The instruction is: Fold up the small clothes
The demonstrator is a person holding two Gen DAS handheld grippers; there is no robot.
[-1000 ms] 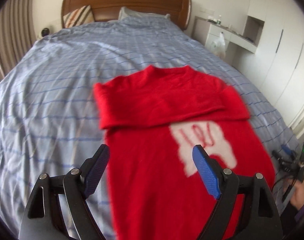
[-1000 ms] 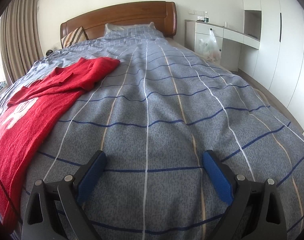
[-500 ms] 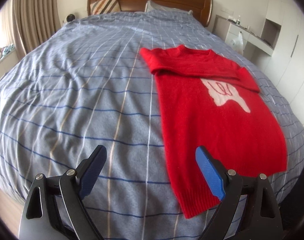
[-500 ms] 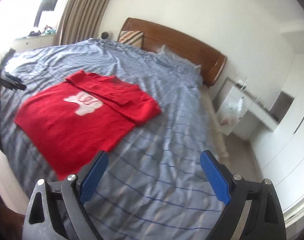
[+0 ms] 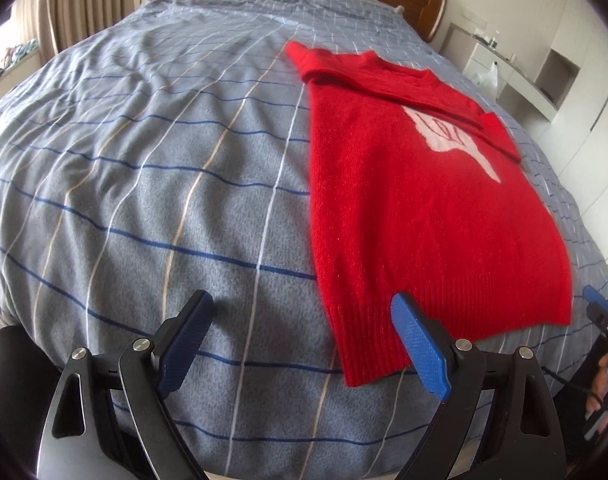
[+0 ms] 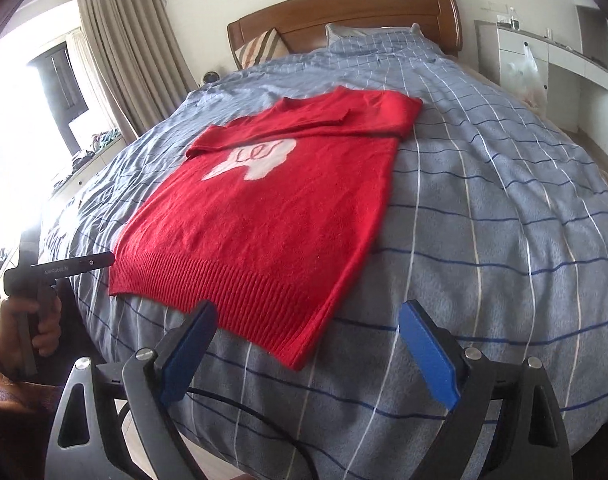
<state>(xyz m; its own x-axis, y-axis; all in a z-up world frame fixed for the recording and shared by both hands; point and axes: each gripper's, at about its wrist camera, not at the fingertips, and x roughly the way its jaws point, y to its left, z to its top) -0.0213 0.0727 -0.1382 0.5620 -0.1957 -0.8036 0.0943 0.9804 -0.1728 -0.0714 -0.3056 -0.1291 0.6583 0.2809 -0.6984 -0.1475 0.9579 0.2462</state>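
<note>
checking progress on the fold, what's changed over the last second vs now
Both views swung: the left gripper went from over the red sweater's chest to its near hem corner on the side away from the cabinets; the right gripper turned from bare bedspread to the opposite hem corner. Nothing was taken hold of or let go. The sweater lies flat as before, sleeves folded across the chest, and both grippers stayed open and empty.

A bed (image 6: 504, 200) with a grey-blue checked cover, a wooden headboard (image 6: 344, 4), and a striped pillow (image 6: 260, 48) at its head. Beige curtains (image 6: 116, 48) hang beside it; white cabinets (image 6: 536, 60) stand opposite.
</note>
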